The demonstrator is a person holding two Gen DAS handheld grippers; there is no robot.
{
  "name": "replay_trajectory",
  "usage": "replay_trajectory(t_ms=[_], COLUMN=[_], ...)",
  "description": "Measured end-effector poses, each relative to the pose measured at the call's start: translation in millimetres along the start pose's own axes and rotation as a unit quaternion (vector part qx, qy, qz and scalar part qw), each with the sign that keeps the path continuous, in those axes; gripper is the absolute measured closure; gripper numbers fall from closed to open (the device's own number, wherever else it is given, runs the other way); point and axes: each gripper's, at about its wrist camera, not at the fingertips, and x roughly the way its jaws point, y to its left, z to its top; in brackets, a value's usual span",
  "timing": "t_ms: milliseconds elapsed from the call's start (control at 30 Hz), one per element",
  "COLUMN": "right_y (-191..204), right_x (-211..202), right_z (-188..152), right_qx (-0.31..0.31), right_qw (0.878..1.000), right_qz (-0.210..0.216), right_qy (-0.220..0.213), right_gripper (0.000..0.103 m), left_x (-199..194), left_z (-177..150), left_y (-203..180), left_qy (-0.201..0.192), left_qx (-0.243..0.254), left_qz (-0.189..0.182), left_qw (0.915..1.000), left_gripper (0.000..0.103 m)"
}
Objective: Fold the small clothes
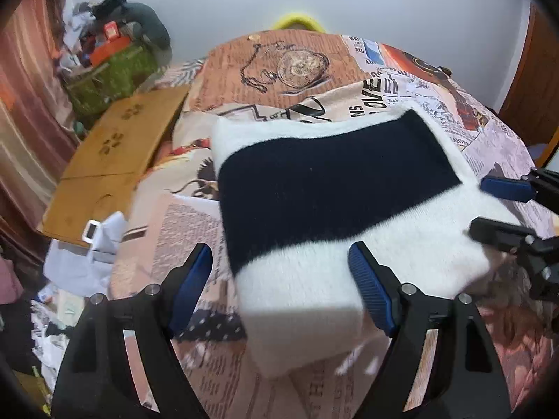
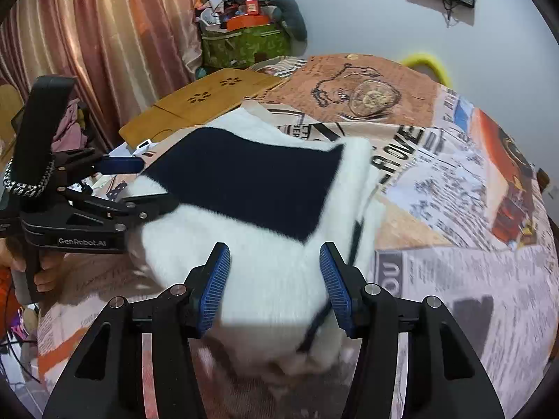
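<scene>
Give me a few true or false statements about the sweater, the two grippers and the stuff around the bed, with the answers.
1. The folded sweater is white with a dark navy band. True.
2. Both the left gripper and the right gripper are clamped shut on it. False: the jaws of both stand open.
3. A wooden lap table lies beside the printed bedcover. True.
4. The sweater hangs from a hook on the wall. False: it lies on the bedcover.

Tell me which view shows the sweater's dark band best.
Left wrist view: the dark band runs unbroken across the white sweater, both ends visible. In the right wrist view the band is skewed, and the left hand-held gripper covers its left end.
</scene>
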Motion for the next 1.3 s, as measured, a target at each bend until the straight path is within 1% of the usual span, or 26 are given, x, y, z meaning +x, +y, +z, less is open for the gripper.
replay_trajectory(t_ms=[33, 133, 233, 333, 467, 500, 567, 667, 700, 833, 900, 933, 1000, 1033, 1100, 1133, 1233, 1300], right_y=[-1.8, -7.2, -9.1, -7.8, 1.8, 6.0, 15.3, 31.2, 36.6, 58.2, 69.1, 74.0, 80.4, 83.8, 86.6, 87.7, 89.9, 91.9], right_x=[-2.9, -16.7, -36.0, -62.4, -103.9, -116.6, -139.2, -174.6, -186.4, -225.3, -242.8, -249.8, -259.3, -263.2, -265.5, -265.7, -264.4, -265.0], right_z=[-0.9, -4.5, -5.6, -3.1, 5.4, 8.1, 12.0, 14.3, 14.3, 10.0, 4.9, 2.3, -2.5, -5.4, -9.7, -11.1, -13.0, -14.0], right_qx=[0.006, 0.021, 0.031, 0.038, 0.042, 0.041, 0.037, 0.030, 0.027, 0.014, 0.006, 0.004, 0.004, 0.005, 0.009, 0.011, 0.018, 0.019], right_qw=[1.000, 1.000, 0.999, 0.998, 0.993, 0.991, 0.986, 0.976, 0.972, 0.956, 0.947, 0.943, 0.937, 0.934, 0.932, 0.931, 0.932, 0.932], right_qz=[-0.002, -0.001, -0.005, -0.003, 0.003, 0.006, 0.009, 0.012, 0.013, 0.010, 0.002, -0.001, -0.008, -0.013, -0.017, -0.017, -0.025, -0.035], right_qy=[0.002, -0.002, -0.020, -0.053, -0.111, -0.130, -0.163, -0.216, -0.233, -0.293, -0.321, -0.332, -0.350, -0.356, -0.363, -0.364, -0.360, -0.360], right_gripper=[0.049, 0.049, 0.049, 0.049, 0.049, 0.049, 0.049, 0.049, 0.049, 0.049, 0.049, 0.049, 0.049, 0.049, 0.048, 0.047, 0.039, 0.028], left_x=[-3.8, -20.6, -41.7, -73.2, -128.5, -148.2, -174.2, -217.3, -233.9, -275.2, -294.2, -300.0, -314.1, -317.6, -326.4, -329.2, -336.0, -338.1], left_z=[-1.2, -4.8, -6.2, -4.4, 3.3, 5.3, 8.1, 7.8, 5.6, -2.7, -9.9, -13.3, -21.5, -25.4, -33.1, -37.3, -44.2, -48.3], left_y=[0.6, 4.8, 9.6, 12.8, 13.5, 12.4, 10.4, 3.9, -0.3, -12.6, -20.0, -21.7, -27.1, -28.7, -31.0, -31.9, -34.7, -35.9], left_qy=[-0.002, -0.008, -0.022, -0.052, -0.115, -0.138, -0.170, -0.226, -0.247, -0.299, -0.325, -0.333, -0.352, -0.357, -0.369, -0.372, -0.375, -0.378], left_qx=[-0.001, -0.012, -0.026, -0.038, -0.052, -0.055, -0.057, -0.051, -0.049, -0.041, -0.039, -0.040, -0.042, -0.043, -0.048, -0.049, -0.052, -0.054], left_qz=[0.003, 0.006, 0.013, 0.019, 0.012, 0.005, -0.001, -0.006, -0.007, -0.011, -0.008, -0.006, -0.006, -0.006, -0.005, -0.006, -0.009, -0.007], left_qw=[1.0000, 0.9999, 0.9993, 0.9977, 0.9920, 0.9889, 0.9838, 0.9729, 0.9676, 0.9534, 0.9448, 0.9419, 0.9350, 0.9331, 0.9280, 0.9270, 0.9254, 0.9242], left_gripper=[0.023, 0.023, 0.023, 0.023, 0.023, 0.023, 0.023, 0.023, 0.023, 0.023, 0.023, 0.022, 0.022, 0.021, 0.017, 0.015, 0.009, 0.003])
